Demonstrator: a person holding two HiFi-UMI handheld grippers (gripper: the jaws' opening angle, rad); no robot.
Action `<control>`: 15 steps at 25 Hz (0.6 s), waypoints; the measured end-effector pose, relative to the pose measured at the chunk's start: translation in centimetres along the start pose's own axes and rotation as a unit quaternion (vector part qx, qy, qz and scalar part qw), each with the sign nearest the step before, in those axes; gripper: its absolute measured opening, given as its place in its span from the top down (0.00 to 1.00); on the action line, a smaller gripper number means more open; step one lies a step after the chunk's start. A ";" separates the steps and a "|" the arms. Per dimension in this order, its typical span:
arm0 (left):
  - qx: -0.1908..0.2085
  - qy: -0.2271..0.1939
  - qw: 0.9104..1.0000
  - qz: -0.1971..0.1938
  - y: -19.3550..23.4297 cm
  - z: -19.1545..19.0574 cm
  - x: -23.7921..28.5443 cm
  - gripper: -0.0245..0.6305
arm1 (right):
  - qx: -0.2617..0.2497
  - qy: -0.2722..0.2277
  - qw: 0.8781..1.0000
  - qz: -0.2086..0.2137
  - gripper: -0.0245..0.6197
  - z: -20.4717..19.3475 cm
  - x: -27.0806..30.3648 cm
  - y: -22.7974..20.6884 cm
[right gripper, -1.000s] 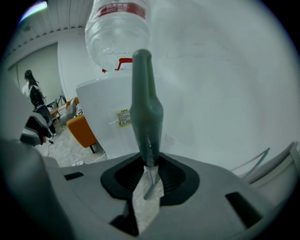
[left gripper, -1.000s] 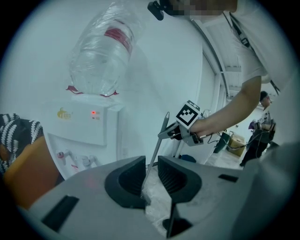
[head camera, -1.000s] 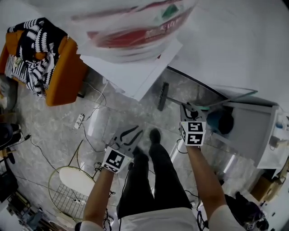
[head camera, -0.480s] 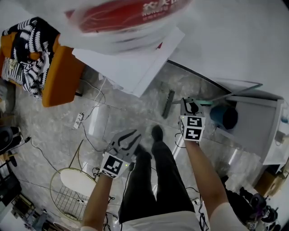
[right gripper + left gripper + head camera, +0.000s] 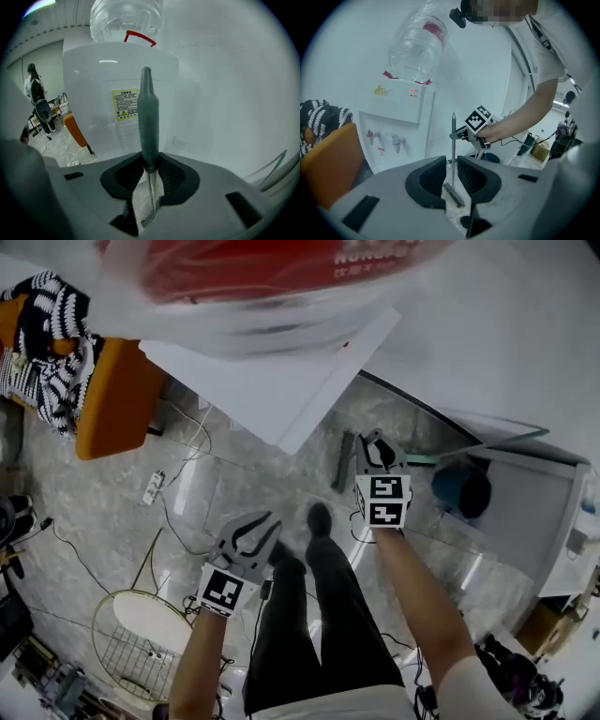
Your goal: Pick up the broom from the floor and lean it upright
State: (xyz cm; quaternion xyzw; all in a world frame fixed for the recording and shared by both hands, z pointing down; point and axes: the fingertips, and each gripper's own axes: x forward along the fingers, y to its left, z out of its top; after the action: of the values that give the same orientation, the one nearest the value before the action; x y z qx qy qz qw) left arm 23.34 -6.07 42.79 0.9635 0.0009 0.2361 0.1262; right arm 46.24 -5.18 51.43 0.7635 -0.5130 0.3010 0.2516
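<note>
The broom stands nearly upright, its dark brush head (image 5: 344, 461) on the marble floor. My right gripper (image 5: 375, 448) is shut on the handle. In the right gripper view the grey-green grip (image 5: 149, 117) rises from between the jaws of that gripper (image 5: 150, 164), and the thin shaft runs down to the brush. My left gripper (image 5: 246, 532) hangs open and empty beside the person's leg. Through the gap of the left gripper (image 5: 451, 176) I see the broom handle (image 5: 453, 145) further off, with the right gripper (image 5: 474, 125) holding it.
A white water dispenser (image 5: 272, 381) with a big clear bottle stands just behind the broom. An orange chair (image 5: 103, 399) with a striped cloth is at the left. A power strip (image 5: 150, 488) and cables lie on the floor. A dark blue bin (image 5: 459, 488) and a wire basket (image 5: 141, 634) stand nearby.
My right gripper has come down and left with the broom and now sits closer to the brush head. The left gripper has sunk a little and stays open.
</note>
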 end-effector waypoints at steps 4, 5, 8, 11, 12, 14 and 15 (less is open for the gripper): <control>-0.011 -0.001 1.000 0.008 0.5 0.0 0.7 0.86 | -0.017 -0.003 1.000 0.014 0.81 1.7 2.1 1.8; -0.014 -0.002 1.000 0.011 0.6 -0.1 0.8 0.86 | -0.021 -0.005 1.000 0.019 0.81 2.1 2.5 2.4; -0.021 -0.003 1.000 0.016 0.9 -0.2 1.1 0.86 | -0.034 -0.011 0.999 0.033 0.81 2.9 3.7 3.9; -0.028 -0.005 0.999 0.022 1.1 -0.3 1.2 0.86 | -0.044 -0.018 0.998 0.043 0.80 3.4 4.3 4.8; -0.029 -0.005 0.999 0.023 1.2 -0.3 1.2 0.86 | -0.047 -0.020 0.998 0.047 0.80 3.5 4.5 5.0; -0.028 -0.003 0.999 0.026 1.5 -0.5 1.2 0.86 | -0.053 -0.026 0.997 0.055 0.80 3.7 4.8 5.4; -0.028 -0.002 0.999 0.028 1.6 -0.6 1.2 0.86 | -0.057 -0.029 0.996 0.060 0.80 3.7 4.8 5.6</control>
State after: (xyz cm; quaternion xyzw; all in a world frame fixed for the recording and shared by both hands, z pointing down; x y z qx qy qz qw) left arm 24.00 -7.39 44.24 0.9597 -0.0329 0.2378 0.1465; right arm 43.21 -12.74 52.76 0.7240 -0.5816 0.2634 0.2612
